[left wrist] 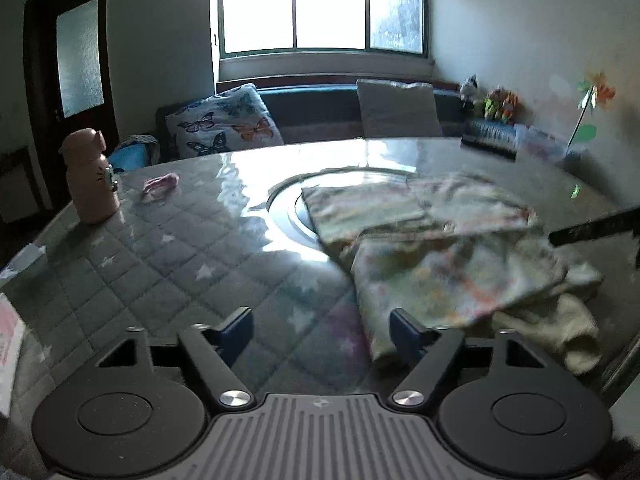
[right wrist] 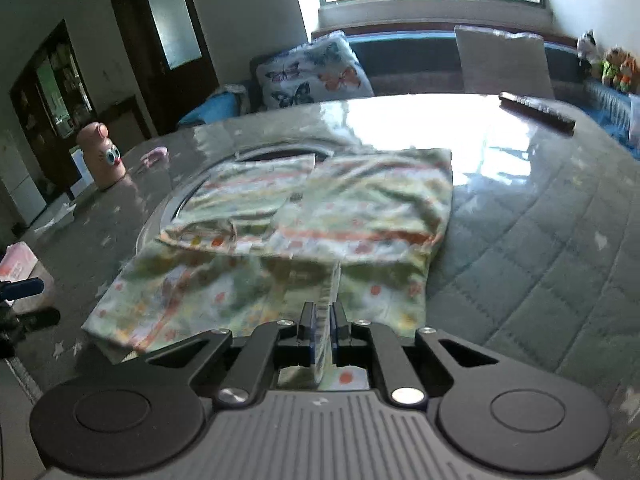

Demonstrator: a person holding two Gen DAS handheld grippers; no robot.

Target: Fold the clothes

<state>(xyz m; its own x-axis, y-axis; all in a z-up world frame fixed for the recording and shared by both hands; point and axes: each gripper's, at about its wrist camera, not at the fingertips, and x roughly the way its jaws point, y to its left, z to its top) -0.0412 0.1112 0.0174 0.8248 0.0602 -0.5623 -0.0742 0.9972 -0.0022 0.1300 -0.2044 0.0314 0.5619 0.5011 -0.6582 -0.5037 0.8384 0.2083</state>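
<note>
Mid-fold: we are pinching the near hem of the printed garment (right wrist: 304, 216) in the right gripper (right wrist: 323, 316), clamped on cloth. Left gripper (left wrist: 321, 322) is hovering apart beside it on the worktop (right wrist: 540, 240). Next, probably carrying the hem over.

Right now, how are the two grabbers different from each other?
The left gripper has its jaws spread wide apart, while the right gripper has its jaws squeezed together. The left gripper holds nothing and sits beside the flowery garment, but the right gripper pinches a fold of that garment. Both have black arms and blue pads, and both are over the glossy quilted table.
</note>
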